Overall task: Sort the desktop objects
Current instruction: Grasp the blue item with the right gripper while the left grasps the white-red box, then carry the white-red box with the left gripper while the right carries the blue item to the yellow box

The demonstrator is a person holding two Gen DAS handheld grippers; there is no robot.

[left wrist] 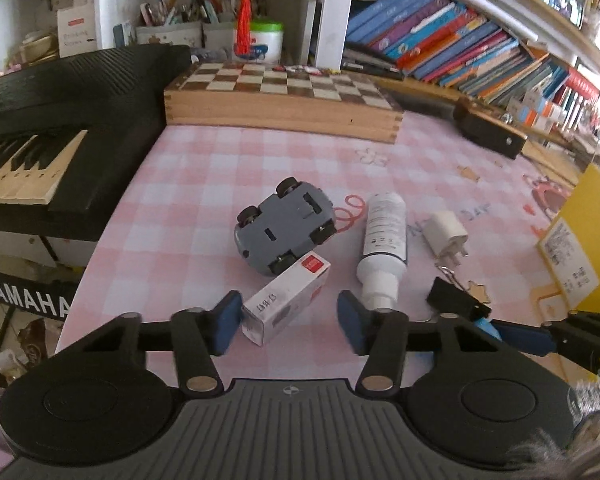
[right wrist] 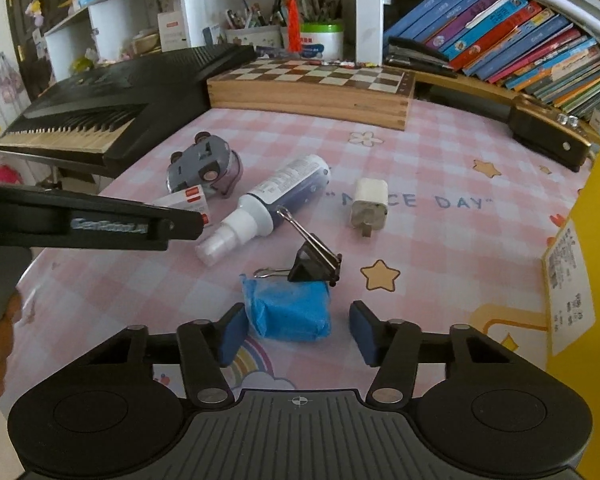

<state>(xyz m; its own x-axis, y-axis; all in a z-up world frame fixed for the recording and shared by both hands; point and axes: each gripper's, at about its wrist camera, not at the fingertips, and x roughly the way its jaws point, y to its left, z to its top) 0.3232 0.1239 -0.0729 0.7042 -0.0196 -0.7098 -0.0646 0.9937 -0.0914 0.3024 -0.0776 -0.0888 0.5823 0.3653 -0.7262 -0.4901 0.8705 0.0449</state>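
Note:
A small white box with a red label (left wrist: 288, 300) lies slantwise between the pads of my left gripper (left wrist: 290, 320). The left pad is at its end, the right pad stands apart, so the gripper is open. A blue wrapped packet (right wrist: 288, 312) lies between the pads of my right gripper (right wrist: 298, 332), which is open with a gap on the right side. A black binder clip (right wrist: 316, 264) rests just beyond the packet. An upturned grey toy car (left wrist: 284, 228), a white spray bottle (left wrist: 382, 240) and a white charger plug (left wrist: 448, 236) lie further out on the pink checked cloth.
A wooden chessboard box (left wrist: 284, 100) stands at the back of the desk. A black keyboard (left wrist: 40, 120) borders the left side, a yellow box (left wrist: 580, 240) the right. A black hole punch (left wrist: 492, 132) sits below leaning books (left wrist: 460, 40).

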